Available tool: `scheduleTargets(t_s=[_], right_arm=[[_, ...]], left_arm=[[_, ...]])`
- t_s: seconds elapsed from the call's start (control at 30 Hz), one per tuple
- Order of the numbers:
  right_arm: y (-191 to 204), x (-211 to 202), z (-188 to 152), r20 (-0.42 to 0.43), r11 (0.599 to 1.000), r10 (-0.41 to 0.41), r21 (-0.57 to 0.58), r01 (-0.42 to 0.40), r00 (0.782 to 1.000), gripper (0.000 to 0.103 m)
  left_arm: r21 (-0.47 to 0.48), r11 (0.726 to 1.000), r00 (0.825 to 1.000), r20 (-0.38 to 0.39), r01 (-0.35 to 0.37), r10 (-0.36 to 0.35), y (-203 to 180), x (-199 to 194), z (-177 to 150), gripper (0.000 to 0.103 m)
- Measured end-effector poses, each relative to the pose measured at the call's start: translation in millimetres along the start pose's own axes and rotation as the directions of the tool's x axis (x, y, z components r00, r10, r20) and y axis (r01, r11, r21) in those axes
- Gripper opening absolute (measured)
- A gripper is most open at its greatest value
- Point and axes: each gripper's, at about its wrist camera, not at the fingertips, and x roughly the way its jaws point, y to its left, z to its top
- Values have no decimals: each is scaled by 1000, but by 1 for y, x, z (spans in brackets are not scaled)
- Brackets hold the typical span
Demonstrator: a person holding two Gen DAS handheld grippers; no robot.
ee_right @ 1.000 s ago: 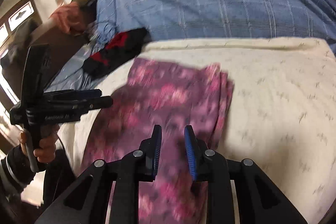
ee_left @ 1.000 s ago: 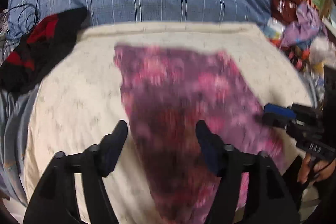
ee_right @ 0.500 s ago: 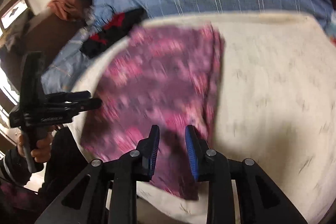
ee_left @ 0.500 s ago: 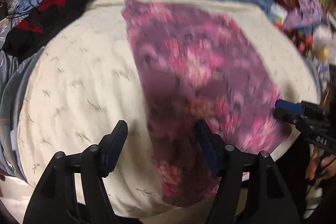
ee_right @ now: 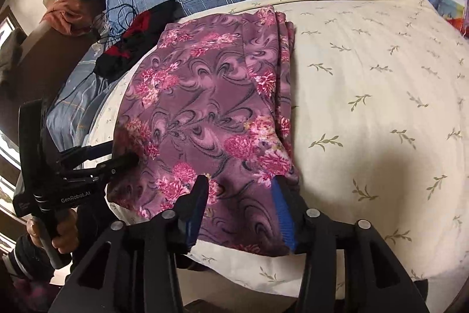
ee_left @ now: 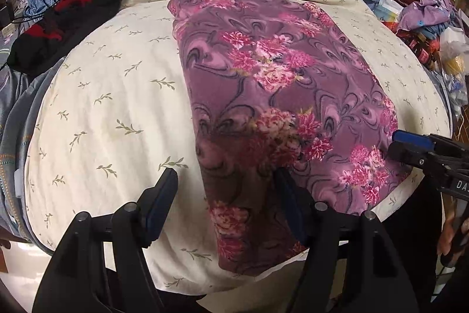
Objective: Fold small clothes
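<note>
A purple floral garment [ee_left: 281, 96], folded lengthwise, lies flat on a cream leaf-print cushion [ee_left: 117, 96] on the bed. Left tongs [ee_left: 227, 206] hang released over its near edge; right tongs [ee_right: 241, 206] are opening, nothing pinched. The slippery layers could slide apart if only the top one gets caught.

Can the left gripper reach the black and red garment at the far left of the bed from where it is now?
Probably yes. The left gripper is open and holds nothing, and only bare cream sheet lies between it and the black and red garment. Nothing blocks the way, but it must move well forward and left.
</note>
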Motion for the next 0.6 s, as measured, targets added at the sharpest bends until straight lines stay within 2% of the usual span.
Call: scheduleTargets(t_s=[0.07, 0.17, 0.2, 0.27, 0.37, 0.47, 0.6], right_arm=[[5, -5, 2, 7, 999, -31, -15, 31, 1000, 55], [13, -17, 4, 44, 988, -145, -55, 147, 989, 71], [14, -21, 5, 57, 982, -175, -63, 179, 983, 73], [14, -29, 5, 71, 964, -256, -52, 260, 964, 84], [15, -39, 1, 82, 946, -320, -26, 323, 944, 99], [19, -46, -6, 72, 926, -372, -48, 375, 926, 101], [27, -56, -16, 120, 906, -401, -95, 413, 908, 101]], left_arm=[[8, 1000, 1000, 14, -14, 14, 0, -6, -1, 68], [1, 1000, 999, 42, -28, 28, 5, -17, -3, 68], [-11, 999, 998, 52, -32, 32, 9, -22, -4, 71], [-41, 998, 996, 73, -47, 50, 16, -32, -8, 84], [-51, 995, 991, 103, -81, 86, 21, -43, -18, 84], [-35, 994, 988, 111, -104, 107, 20, -51, -33, 84], [-31, 995, 992, 81, -92, 95, 14, -50, -48, 85]])
